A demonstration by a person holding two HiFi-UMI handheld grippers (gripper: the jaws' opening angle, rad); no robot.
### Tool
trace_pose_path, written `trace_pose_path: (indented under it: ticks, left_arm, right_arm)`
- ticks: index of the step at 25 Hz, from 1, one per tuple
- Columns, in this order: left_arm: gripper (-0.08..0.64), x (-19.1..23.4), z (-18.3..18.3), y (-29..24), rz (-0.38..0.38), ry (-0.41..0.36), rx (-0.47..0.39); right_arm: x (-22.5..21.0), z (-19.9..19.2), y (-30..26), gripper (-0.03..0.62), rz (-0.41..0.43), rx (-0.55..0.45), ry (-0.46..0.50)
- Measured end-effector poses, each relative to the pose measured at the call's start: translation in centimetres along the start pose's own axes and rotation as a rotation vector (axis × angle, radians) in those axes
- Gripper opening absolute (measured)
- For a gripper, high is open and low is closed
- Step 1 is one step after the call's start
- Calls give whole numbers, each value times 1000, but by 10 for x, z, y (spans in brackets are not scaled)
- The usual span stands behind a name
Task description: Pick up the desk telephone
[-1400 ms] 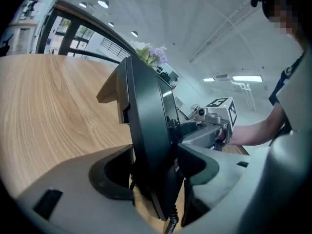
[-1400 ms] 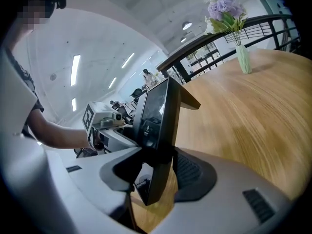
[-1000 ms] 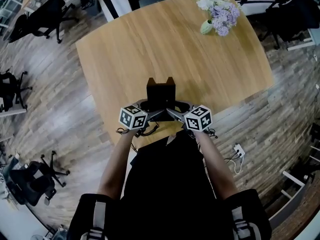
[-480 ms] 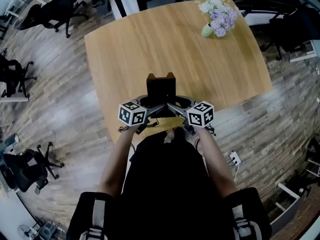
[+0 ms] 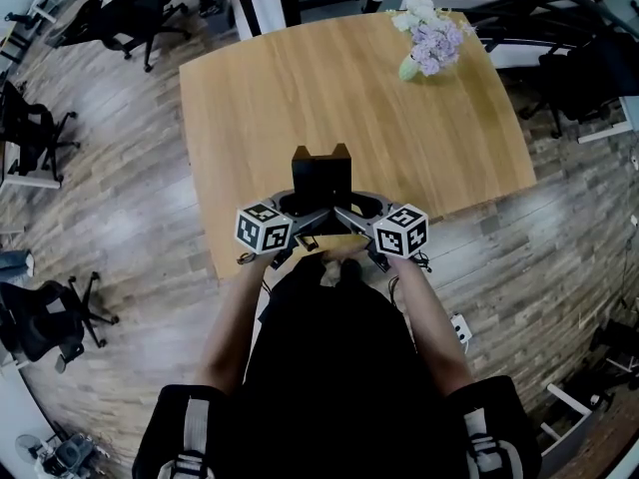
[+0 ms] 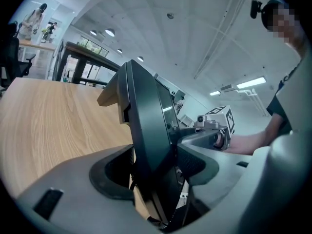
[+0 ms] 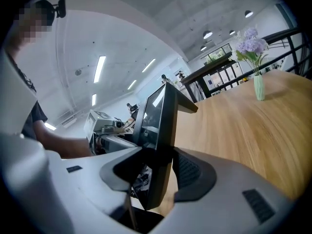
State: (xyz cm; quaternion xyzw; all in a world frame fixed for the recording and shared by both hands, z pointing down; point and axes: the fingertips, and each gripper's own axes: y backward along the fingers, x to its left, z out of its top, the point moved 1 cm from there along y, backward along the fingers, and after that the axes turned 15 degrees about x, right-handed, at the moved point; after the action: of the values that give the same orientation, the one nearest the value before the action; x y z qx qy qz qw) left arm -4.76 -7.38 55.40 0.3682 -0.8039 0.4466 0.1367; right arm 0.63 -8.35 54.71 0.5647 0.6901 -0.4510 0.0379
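Observation:
The black desk telephone (image 5: 321, 176) stands tilted on edge over the near edge of the wooden table (image 5: 300, 78). My left gripper (image 5: 298, 207) is shut on its left side and my right gripper (image 5: 349, 209) is shut on its right side. In the left gripper view the telephone (image 6: 146, 126) fills the gap between the jaws of the left gripper (image 6: 156, 172), with the right gripper (image 6: 214, 128) behind it. In the right gripper view the telephone (image 7: 158, 123) is clamped by the right gripper (image 7: 158, 172). Whether its base touches the table is hidden.
A vase of pale purple flowers (image 5: 427, 36) stands at the table's far right corner, also visible as the vase (image 7: 257, 84) in the right gripper view. Black office chairs (image 5: 40, 128) stand on the wood floor to the left. A power strip (image 5: 461, 329) lies on the floor at right.
The head view has swung, so the table and room have shifted in the picture. Both grippers stay shut on the telephone, which sits slightly higher in the frame.

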Motion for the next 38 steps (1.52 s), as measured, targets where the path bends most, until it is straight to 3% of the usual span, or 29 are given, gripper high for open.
trace_pose_path:
  ticks: [21,38]
  left_arm:
    - [288,-90,-25,-21,63,-42,-26]
    - [288,-125,-49,-23,115,-31,-65]
  right_arm:
    - [26,-58,70,202,17,-35,88]
    - [45,-86,89,202,49,-19,168]
